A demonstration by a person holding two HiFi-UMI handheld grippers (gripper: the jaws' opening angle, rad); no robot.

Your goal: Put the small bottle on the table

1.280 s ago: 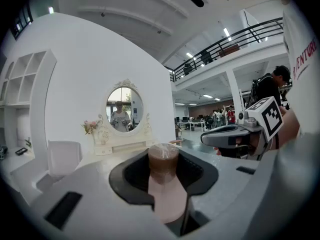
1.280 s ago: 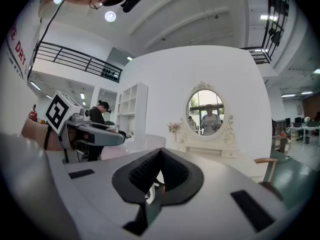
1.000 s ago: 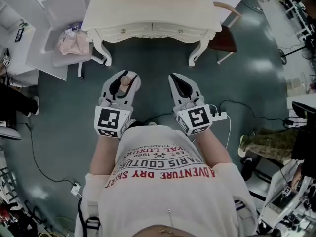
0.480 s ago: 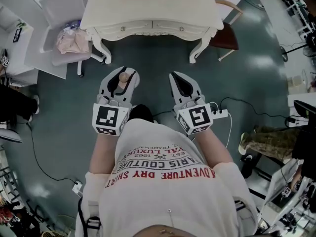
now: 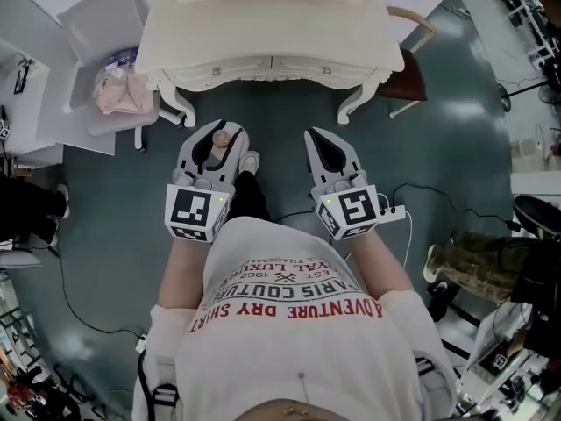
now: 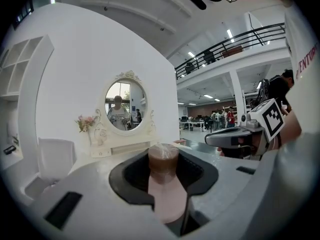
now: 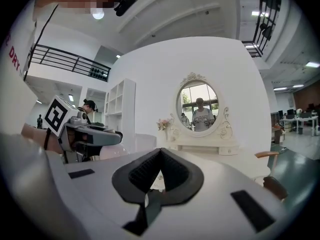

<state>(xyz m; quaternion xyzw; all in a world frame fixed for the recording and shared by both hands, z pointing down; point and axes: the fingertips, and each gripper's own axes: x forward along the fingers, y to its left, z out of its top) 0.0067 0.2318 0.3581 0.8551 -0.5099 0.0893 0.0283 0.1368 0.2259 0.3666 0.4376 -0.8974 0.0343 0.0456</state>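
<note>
Two jaws of the left gripper (image 5: 221, 135) pinch the small bottle (image 6: 164, 186), its pink body pressed between the pads and its brown cap standing clear near the tips. The bottle's long axis appears to run along the jaws, cap end leading.

Right of it in the head view, the right gripper (image 5: 323, 144) rides level with its jaws brought together at the tips, nothing between them.

Straight ahead of both, across a strip of bare dark floor (image 5: 263, 103), stands the white dressing table (image 5: 272, 38) that fills the top centre of the frame. Its oval mirror (image 6: 126, 106) rises just above the bottle's cap in the left gripper view.

The bottle is not yet over the tabletop. The table lies forward of the jaws, so the left hand, the loaded one, would likely have to carry it on and up past the table's front edge. The bottle may also need tipping upright to stand.
</note>
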